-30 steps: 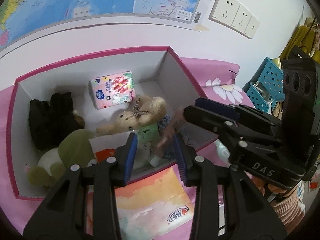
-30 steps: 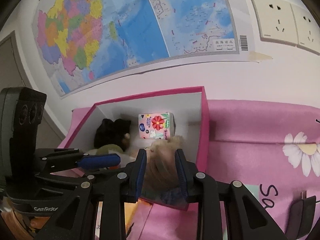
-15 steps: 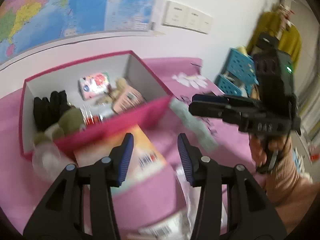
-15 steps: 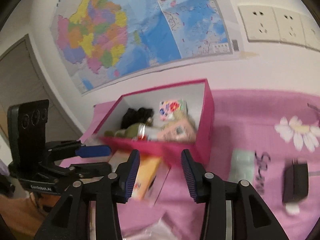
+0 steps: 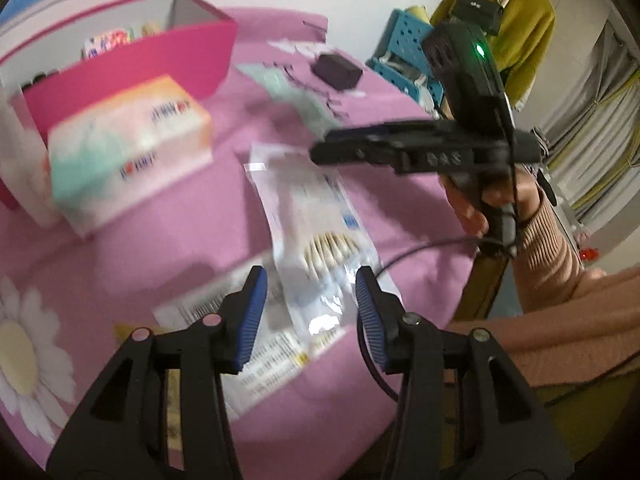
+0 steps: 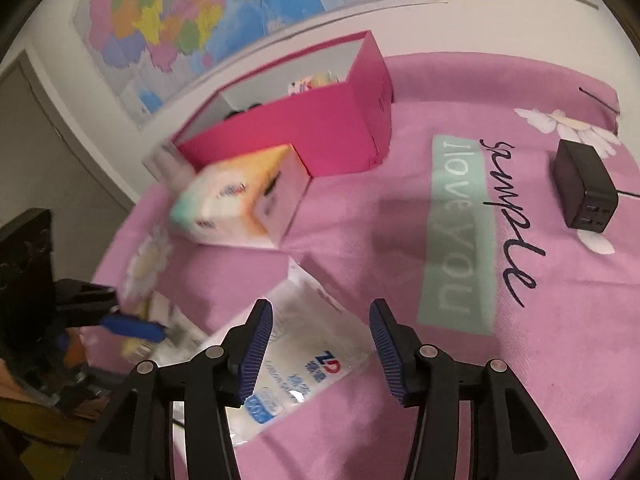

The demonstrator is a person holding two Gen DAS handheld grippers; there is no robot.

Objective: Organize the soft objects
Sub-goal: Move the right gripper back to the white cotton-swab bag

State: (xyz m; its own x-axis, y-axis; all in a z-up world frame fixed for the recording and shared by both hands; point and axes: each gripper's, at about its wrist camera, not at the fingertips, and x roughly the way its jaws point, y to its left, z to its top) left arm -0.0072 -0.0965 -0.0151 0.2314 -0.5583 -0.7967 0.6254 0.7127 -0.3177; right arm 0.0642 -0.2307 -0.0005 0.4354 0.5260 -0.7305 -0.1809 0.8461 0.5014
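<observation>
Left gripper (image 5: 308, 292) at the bottom centre of the left wrist view, jaws apart with nothing pinched, hovering above a clear plastic packet of cotton swabs (image 5: 320, 236) lying on the pink cloth (image 5: 168, 240). Right gripper (image 6: 320, 328) at the bottom centre of the right wrist view, jaws opening, nothing pressed between the pads, poised over the same packet (image 6: 304, 352) (blue print on its face, partly blurred). Seen from the left wrist camera, right gripper (image 5: 332, 148) in the right half of the frame, held by a hand (image 5: 488, 204) in a ribbed peach sleeve.

Tissue pack (image 5: 128, 152) at the middle left of the left wrist view, resting on the cloth just in front of the pink box (image 5: 132, 68) in the upper left; blurred, so touching or not cannot be told. Inside the box, a floral tissue packet (image 5: 106, 42) showing above the wall. Black charger (image 6: 584, 188) at the right edge of the right wrist view, well apart from the box (image 6: 320, 128). Map (image 6: 192, 12) on the wall at the top.
</observation>
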